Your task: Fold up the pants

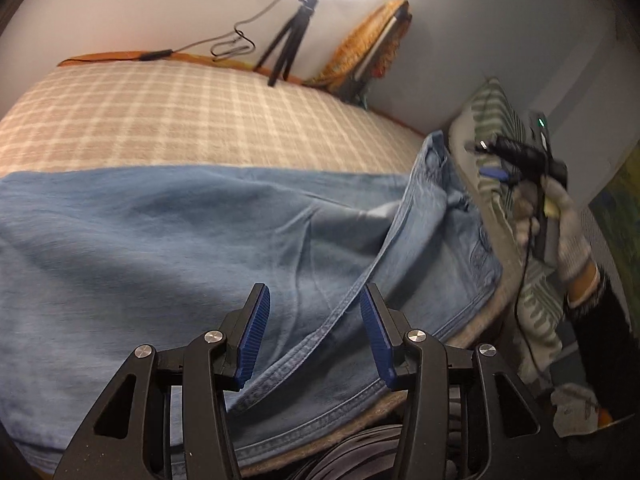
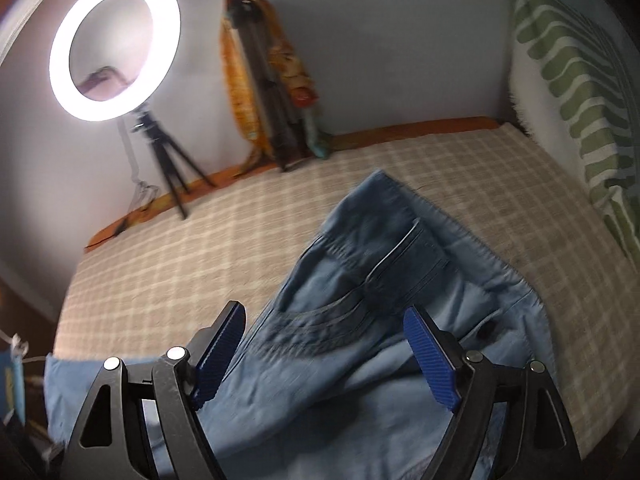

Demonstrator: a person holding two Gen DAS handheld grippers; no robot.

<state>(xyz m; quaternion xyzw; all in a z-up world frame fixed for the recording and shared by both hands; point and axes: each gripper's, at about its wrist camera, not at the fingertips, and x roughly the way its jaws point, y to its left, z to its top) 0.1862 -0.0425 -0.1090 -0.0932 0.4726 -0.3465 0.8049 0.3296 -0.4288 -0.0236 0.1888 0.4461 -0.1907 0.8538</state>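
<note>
Your left tongs (image 1: 314,334) and right tongs (image 2: 324,354) gape apart, gripping nothing, at each frame's bottom; light-blue denim pants (image 1: 160,248) sprawl rumpled on the checked bed (image 1: 180,112). Folding looks barely begun.

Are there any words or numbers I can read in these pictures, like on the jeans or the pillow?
None can be read.
The jeans show only stitching, no label.
The striped pillow has only a pattern.
The ring light has no writing showing.
Both views are blurred.

no readable text, labels, brands or numbers in either view
</note>
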